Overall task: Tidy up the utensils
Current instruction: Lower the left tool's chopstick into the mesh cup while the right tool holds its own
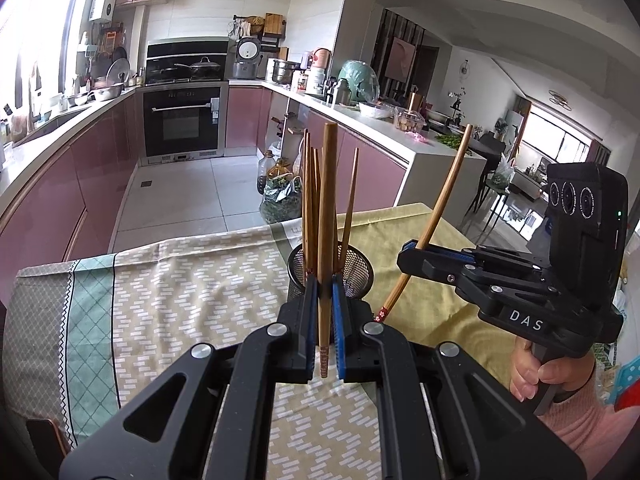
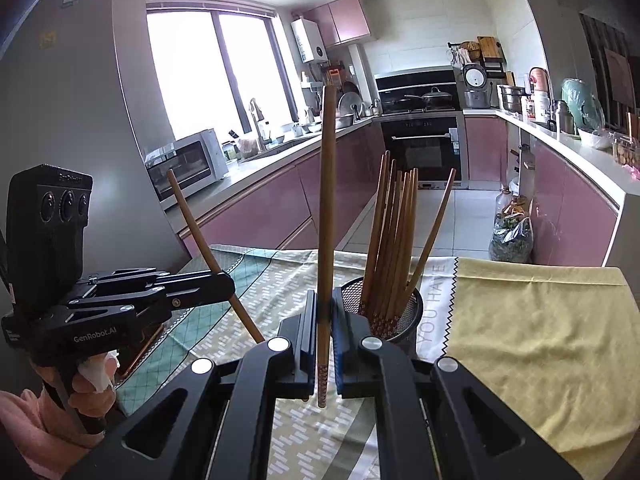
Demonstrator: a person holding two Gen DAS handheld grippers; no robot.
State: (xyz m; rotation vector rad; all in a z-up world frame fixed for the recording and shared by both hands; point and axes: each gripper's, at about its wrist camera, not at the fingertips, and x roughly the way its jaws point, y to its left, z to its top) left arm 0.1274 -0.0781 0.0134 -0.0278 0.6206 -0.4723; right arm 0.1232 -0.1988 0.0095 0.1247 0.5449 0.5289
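I have the left claw [image 1: 325, 280] pinching one chopstick [image 1: 327, 216] upright at frame centre, just in front of the black mesh holder [image 1: 356, 276] of chopsticks on the cloth-covered counter [image 1: 192, 280]. My right claw [image 2: 325, 304] pinches another chopstick [image 2: 326, 216], centre frame, left of that holder.

Worktop [image 2: 592, 420]: I am seeing it lying under a patterned cloth [image 2: 280, 280] and a plain yellow cloth [image 2: 540, 340]. Black mesh holder [image 2: 408, 320] is standing directly on the cloths, carrying chopsticks [image 2: 394, 236].
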